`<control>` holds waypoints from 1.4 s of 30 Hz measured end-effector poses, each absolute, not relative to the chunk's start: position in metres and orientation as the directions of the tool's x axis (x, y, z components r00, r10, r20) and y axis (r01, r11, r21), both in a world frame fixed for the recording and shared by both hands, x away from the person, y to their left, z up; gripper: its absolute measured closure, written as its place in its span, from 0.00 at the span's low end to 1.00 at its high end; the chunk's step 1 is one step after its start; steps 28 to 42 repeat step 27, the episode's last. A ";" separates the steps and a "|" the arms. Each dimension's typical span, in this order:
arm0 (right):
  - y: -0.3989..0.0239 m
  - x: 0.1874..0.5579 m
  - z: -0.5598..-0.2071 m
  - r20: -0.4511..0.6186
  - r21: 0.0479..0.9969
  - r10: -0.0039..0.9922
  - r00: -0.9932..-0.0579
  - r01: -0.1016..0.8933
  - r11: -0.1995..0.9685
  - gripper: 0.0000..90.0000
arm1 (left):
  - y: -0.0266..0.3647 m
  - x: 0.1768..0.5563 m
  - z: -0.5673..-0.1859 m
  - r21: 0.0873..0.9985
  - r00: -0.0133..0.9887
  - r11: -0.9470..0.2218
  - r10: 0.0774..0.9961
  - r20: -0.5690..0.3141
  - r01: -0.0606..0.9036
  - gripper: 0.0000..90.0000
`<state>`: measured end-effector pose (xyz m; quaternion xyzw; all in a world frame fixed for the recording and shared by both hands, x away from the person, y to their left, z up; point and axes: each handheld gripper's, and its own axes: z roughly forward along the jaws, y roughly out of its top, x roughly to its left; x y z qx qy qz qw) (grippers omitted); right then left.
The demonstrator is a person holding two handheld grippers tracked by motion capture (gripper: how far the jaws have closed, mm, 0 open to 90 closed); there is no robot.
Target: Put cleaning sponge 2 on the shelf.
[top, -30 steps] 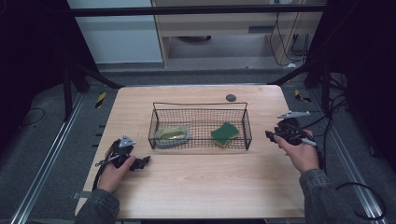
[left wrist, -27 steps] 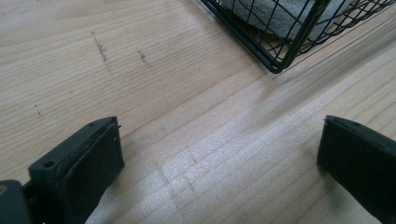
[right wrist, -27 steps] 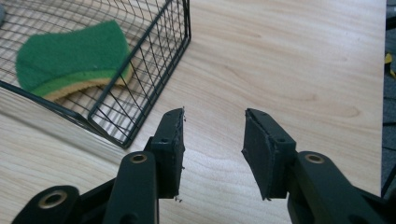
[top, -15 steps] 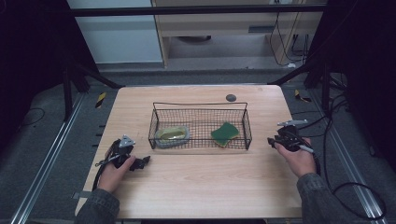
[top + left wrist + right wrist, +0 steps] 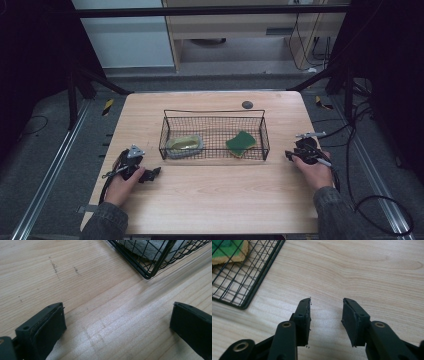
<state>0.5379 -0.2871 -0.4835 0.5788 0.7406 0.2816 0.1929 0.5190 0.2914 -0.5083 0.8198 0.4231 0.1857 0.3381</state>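
Inside one wire basket [image 5: 215, 117]: one green sponge [image 5: 240, 142], one grey pad [image 5: 184, 146].

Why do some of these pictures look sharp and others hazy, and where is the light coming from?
High view: the table is evenly lit, its surroundings dark. Left gripper view: a pale glare streak crosses the wood near the basket, and the close jaws look soft. Right gripper view: wood grain sharp, with a faint shadow between the jaws.

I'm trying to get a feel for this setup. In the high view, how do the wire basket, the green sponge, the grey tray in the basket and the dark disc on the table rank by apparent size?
1. wire basket
2. grey tray
3. green sponge, close to the tray, so unsure
4. dark disc
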 end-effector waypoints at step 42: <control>-0.272 0.551 -0.512 -0.001 0.729 0.976 -0.218 0.668 0.150 0.04 | 0.291 0.519 -0.508 0.712 0.573 -0.413 0.819 0.018 0.568 0.00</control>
